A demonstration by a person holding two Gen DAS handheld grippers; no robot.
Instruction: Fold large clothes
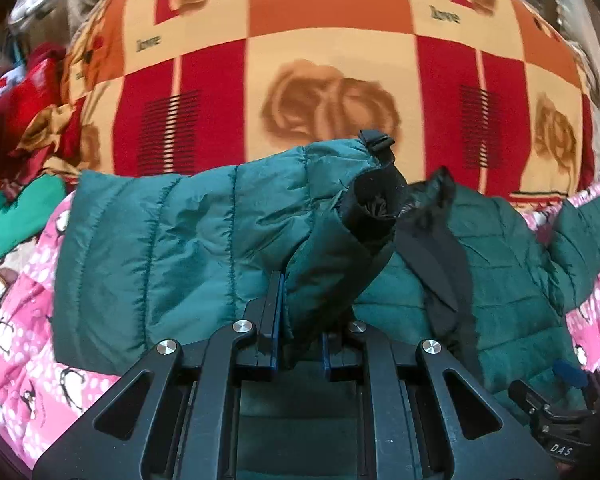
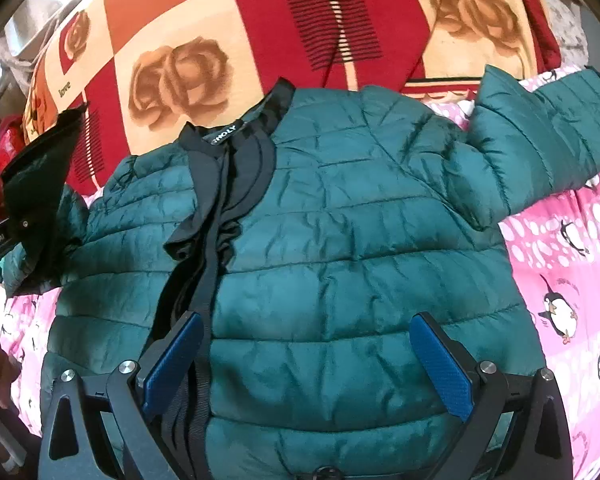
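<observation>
A dark green quilted puffer jacket (image 2: 340, 248) lies front up on a pink penguin sheet (image 2: 572, 256), with a black collar and zip band (image 2: 216, 184). My left gripper (image 1: 300, 332) is shut on the jacket's left sleeve (image 1: 188, 248) near its black cuff (image 1: 372, 208) and holds it raised over the body. The jacket body shows to the right in that view (image 1: 508, 264). My right gripper (image 2: 308, 364) is open and empty above the jacket's lower front. The other sleeve (image 2: 540, 136) lies spread out to the right. The left gripper also shows at the left edge of the right wrist view (image 2: 28, 200).
A red, orange and cream rose-print blanket (image 1: 324, 72) covers the bed beyond the jacket. Red and green clothes (image 1: 16, 128) are piled at the left. The right gripper's body shows at the lower right of the left wrist view (image 1: 552, 412).
</observation>
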